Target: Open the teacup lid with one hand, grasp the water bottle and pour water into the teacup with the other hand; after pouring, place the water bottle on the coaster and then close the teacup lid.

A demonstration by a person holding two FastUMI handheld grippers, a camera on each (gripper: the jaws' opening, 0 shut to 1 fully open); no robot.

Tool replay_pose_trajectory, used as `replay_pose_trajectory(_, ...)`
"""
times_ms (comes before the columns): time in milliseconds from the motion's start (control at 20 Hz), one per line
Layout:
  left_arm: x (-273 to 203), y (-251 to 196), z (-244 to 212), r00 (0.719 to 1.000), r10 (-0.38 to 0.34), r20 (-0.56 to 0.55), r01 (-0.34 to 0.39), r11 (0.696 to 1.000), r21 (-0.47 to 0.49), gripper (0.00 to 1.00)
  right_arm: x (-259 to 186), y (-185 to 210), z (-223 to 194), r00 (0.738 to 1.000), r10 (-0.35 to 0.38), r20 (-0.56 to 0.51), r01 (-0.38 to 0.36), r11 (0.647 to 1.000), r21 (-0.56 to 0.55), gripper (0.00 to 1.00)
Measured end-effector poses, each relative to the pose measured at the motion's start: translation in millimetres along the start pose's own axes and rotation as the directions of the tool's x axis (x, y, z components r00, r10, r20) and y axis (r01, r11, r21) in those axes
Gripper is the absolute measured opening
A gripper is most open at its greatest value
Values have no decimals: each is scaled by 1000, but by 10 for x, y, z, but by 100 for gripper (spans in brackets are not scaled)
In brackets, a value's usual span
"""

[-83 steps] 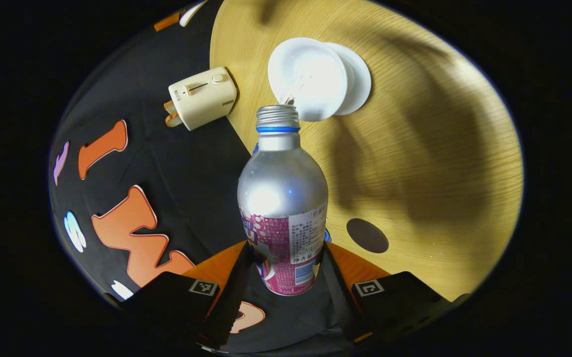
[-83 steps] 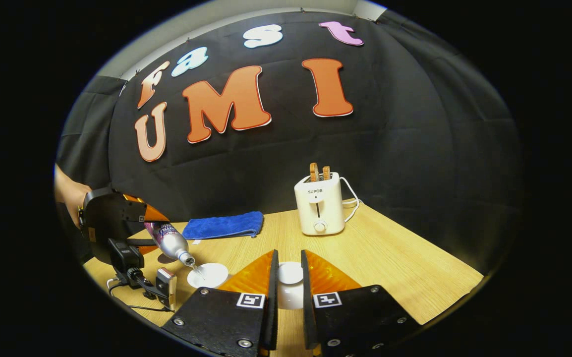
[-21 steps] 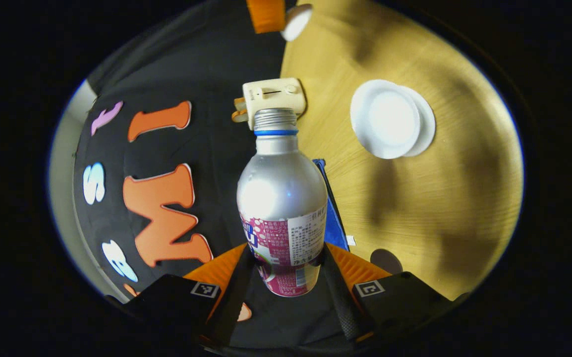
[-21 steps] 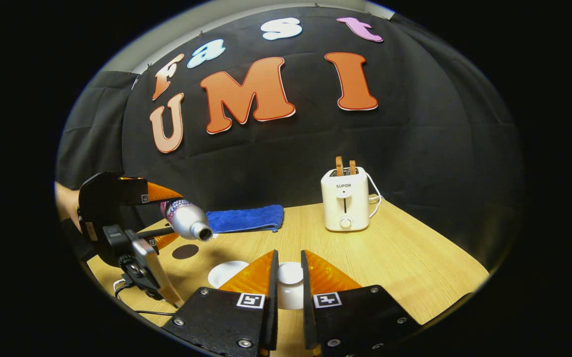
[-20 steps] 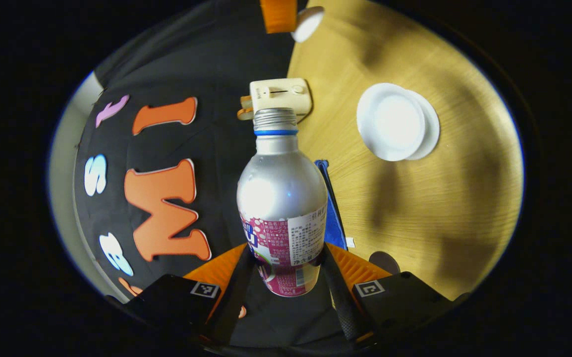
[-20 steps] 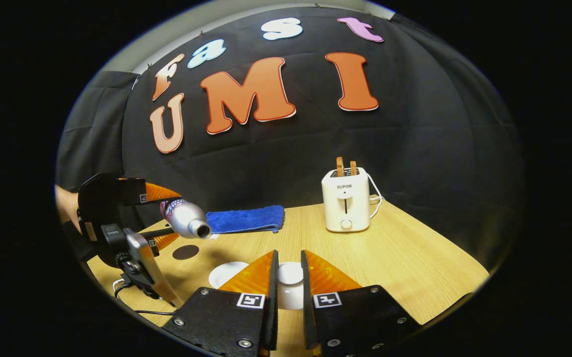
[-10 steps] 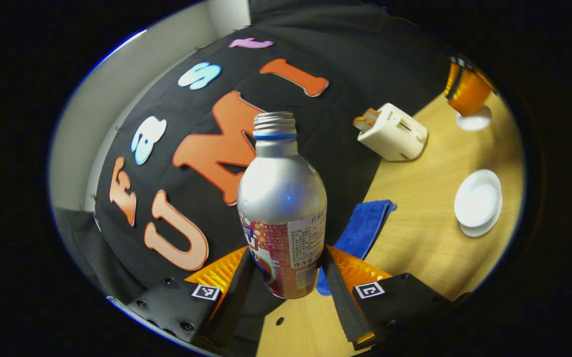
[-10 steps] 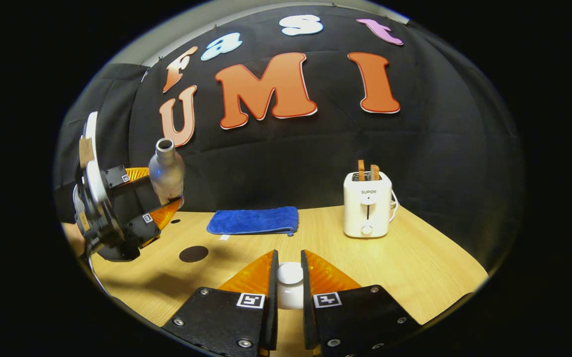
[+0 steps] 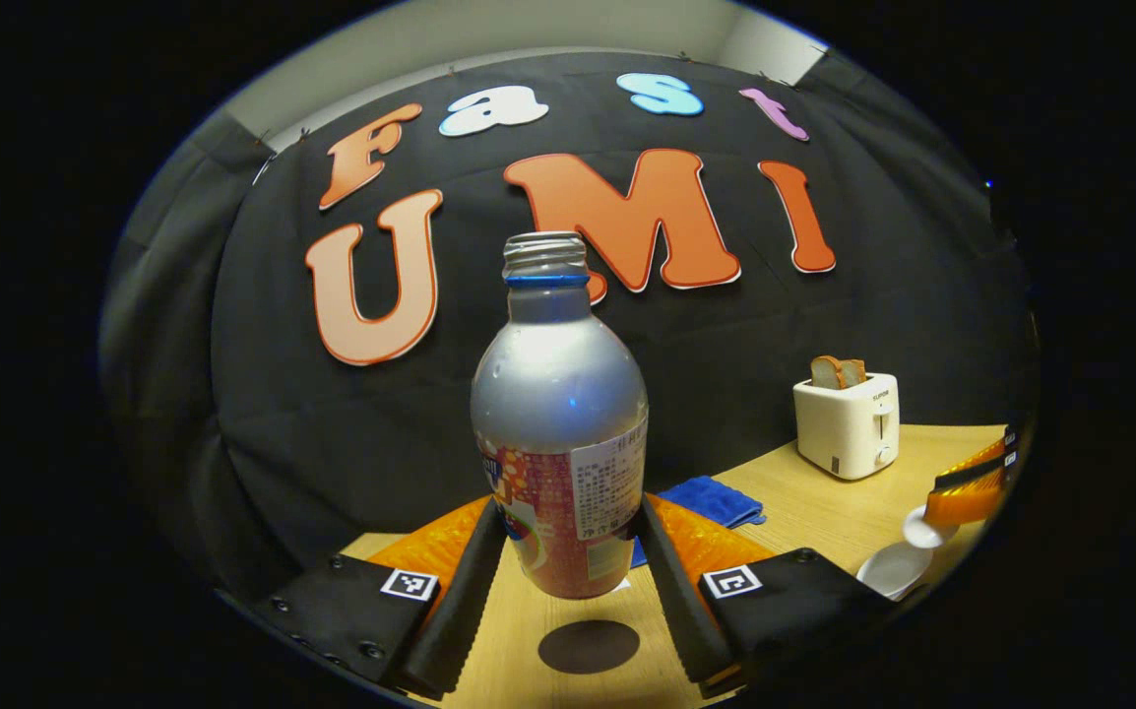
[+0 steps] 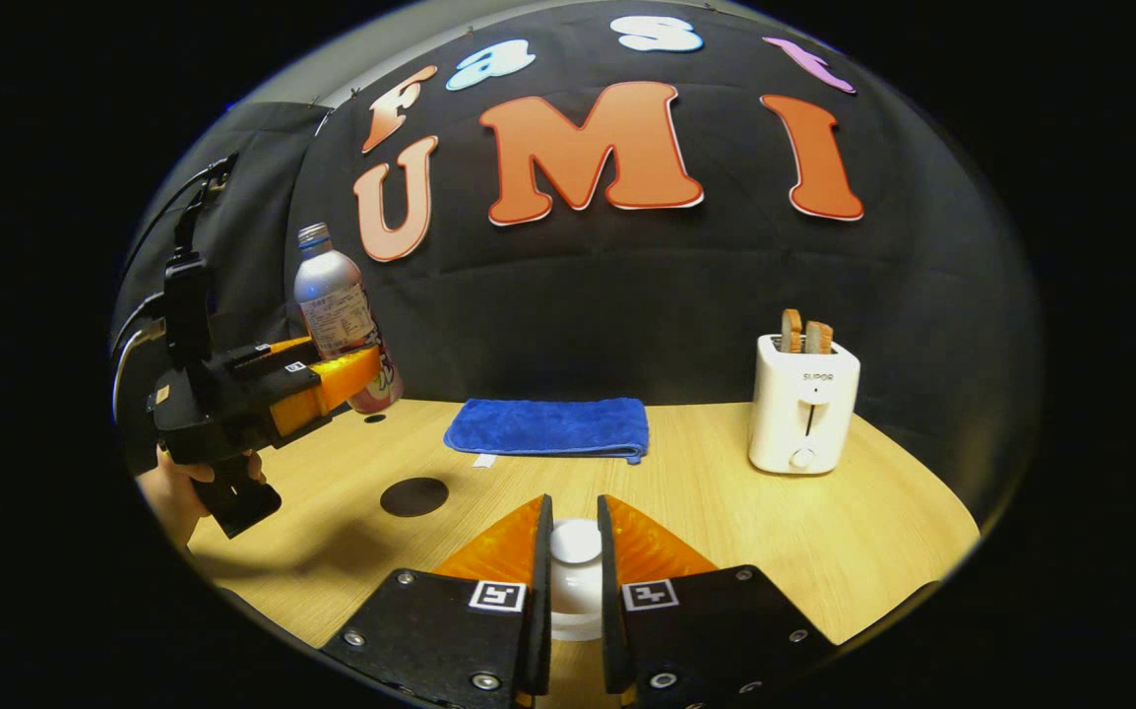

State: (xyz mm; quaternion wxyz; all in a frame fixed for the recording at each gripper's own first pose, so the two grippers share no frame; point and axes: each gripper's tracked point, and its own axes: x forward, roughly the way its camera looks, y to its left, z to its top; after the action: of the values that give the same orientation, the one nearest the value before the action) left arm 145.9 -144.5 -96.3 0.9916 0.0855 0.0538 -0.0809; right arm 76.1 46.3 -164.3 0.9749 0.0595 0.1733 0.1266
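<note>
Coaster [image 9: 588, 646] bare, open table [image 10: 725, 512] around it. Towel [image 10: 548, 427] behind, toaster [image 10: 802, 404] far right; cup [image 9: 895, 569] low at right edge.

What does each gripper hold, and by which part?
Left gripper: the water bottle, upright, by its lower body. Right gripper: the teacup lid, by its knob.

One water bottle [image 9: 559, 414], one dark round coaster [image 9: 588, 646], one teacup lid [image 10: 576, 542], one blue cloth [image 10: 548, 427] and one toaster [image 10: 803, 404] with two slices of toast [image 10: 803, 336]. At the left gripper view's dim edge, seemingly one teacup [image 9: 896, 569]. Two tongs [image 9: 568, 571].
</note>
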Motion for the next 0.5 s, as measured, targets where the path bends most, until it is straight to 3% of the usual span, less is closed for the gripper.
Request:
replay_pose_trajectory(250,69,180,-284,998,15,-66,-22,993,-117,82,89,44,-175,999,-15,-36,13,999,-52,22)
replay_pose_trajectory(500,115,253,-452,995,26,-95,-40,987,-153,83,155,39,-391,997,-11,-79,8,999,-46,22)
